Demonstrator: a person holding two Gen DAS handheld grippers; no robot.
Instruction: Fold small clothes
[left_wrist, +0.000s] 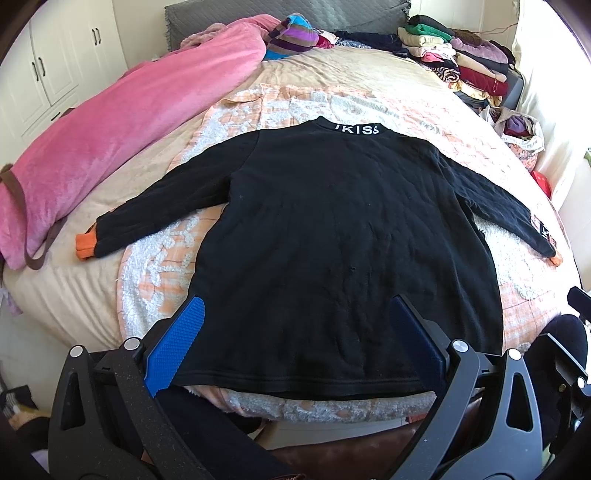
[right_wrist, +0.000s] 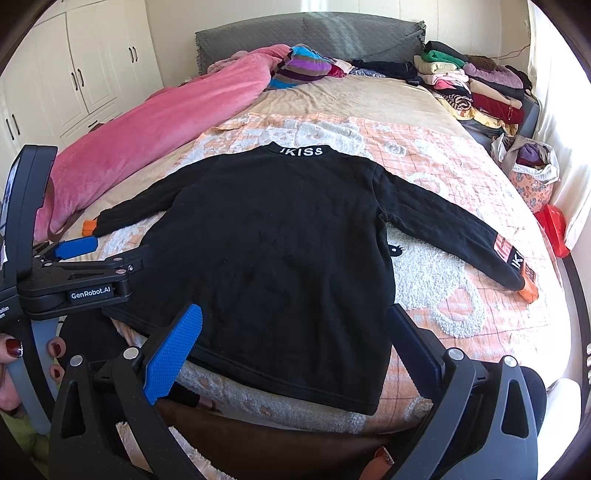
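Across mid-frame, black sweater (left_wrist: 332, 236) lay flat on bed (left_wrist: 332, 77), sleeves spread for folding. My left gripper (left_wrist: 299, 325) and right gripper (right_wrist: 295, 332) hung wide, holding nothing.

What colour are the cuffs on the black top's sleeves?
Orange, on both sleeves of the black top; the cuff shows best in the right wrist view.

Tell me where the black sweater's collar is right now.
In both views the collar lies at the far end of the black sweater, pointing toward the headboard, on the orange-and-white blanket, right of the pink quilt.
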